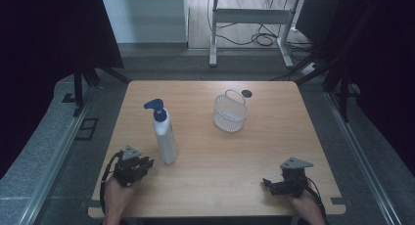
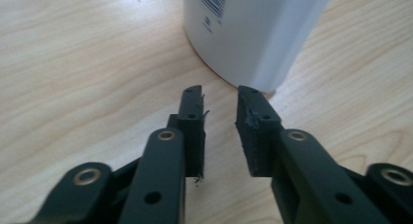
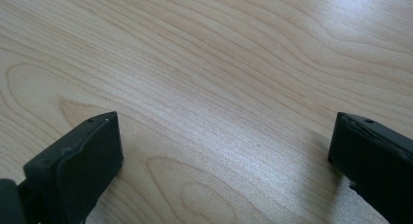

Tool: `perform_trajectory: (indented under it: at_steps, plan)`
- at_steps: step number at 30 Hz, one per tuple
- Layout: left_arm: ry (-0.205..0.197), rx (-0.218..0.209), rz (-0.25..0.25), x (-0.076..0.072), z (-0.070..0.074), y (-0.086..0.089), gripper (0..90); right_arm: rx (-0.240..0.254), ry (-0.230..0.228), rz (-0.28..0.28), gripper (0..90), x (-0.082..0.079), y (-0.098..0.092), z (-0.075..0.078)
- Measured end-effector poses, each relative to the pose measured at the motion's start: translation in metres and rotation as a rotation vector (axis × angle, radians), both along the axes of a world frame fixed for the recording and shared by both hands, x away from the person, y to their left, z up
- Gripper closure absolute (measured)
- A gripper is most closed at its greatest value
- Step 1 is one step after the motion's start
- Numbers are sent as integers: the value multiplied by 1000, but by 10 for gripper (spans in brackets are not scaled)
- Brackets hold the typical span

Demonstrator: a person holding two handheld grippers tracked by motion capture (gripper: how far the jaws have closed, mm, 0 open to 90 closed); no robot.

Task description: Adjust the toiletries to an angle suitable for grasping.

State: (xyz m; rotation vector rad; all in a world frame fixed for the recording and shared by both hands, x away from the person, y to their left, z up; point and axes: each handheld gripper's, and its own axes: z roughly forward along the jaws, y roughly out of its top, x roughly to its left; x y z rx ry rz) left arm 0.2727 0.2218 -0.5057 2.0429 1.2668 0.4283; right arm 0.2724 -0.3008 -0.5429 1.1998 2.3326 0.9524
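High view: above my side, looking forward and down over the whole table (image 1: 220,186).
Left claw view: rides my left claw (image 2: 219,121), close and low, facing the pump bottle (image 2: 253,34) base.
Right claw view: rides my right claw (image 3: 224,151), close over bare wood.
Shared: tabletop; the bottle (image 1: 164,134).

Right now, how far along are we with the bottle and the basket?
Nothing looks done yet: the bottle stands upright on the table, apart from the basket, which looks empty. In hand: the left gripper sits just short of the bottle's base, jaws narrow with nothing between them. The right gripper rests open over bare wood. Gripping and moving the bottle, probably to the basket, is all still left.
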Motion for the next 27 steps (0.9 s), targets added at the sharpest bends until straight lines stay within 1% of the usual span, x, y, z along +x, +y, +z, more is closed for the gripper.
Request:
perform_trajectory:
  at_steps: [1, 2, 5, 6, 7, 8, 10, 11, 13, 16, 17, 18, 19, 20, 22, 27]
  plan:
    - [-2, 7, 1, 2, 1, 0, 760, 0, 0, 0, 0, 0, 0, 0]
    - [-5, 8, 6, 5, 2, 1, 784, 1, 0, 0, 0, 0, 0, 0]
    - [-13, 13, 9, 14, 5, 2, 806, 1, 0, 0, 0, 0, 0, 0]
    - [-17, 15, 9, 21, 6, 2, 828, 1, 1, -1, 0, 0, 0, 0]
    - [-17, 15, 9, 21, 6, 2, 842, 1, 1, -1, 0, 0, 0, 0]
    - [-17, 16, 5, 24, 7, 1, 842, 1, 1, -1, 0, 0, 0, 0]
    - [-24, 25, 4, 30, 8, 0, 871, 1, 1, -1, 0, 0, 0, 0]
    - [-30, 29, 4, 35, 8, -2, 891, 1, 1, -1, 0, 0, 0, 0]
    - [-33, 27, 4, 38, 8, -2, 892, 1, 1, -1, 0, 0, 0, 0]
    - [-37, 20, 3, 46, 6, -4, 892, 1, 1, -1, 0, 0, 0, 0]
    - [-39, 21, -4, 51, 4, -6, 893, 1, 1, -1, 0, 0, 0, 0]
    - [-39, 21, -4, 51, 4, -6, 893, 1, 1, -1, 0, 0, 0, 0]
    - [-40, 10, -11, 55, 1, -8, 893, 1, 2, -1, 0, 0, 0, 0]
    - [-40, 10, -11, 55, 1, -8, 893, 1, 2, -1, 0, 0, 0, 0]
    - [-42, -3, -13, 62, -3, -10, 892, 1, 1, -1, 0, 0, 0, 0]
    - [-41, -7, -5, 68, -7, -11, 892, 1, 1, -1, 0, 0, 0, 0]
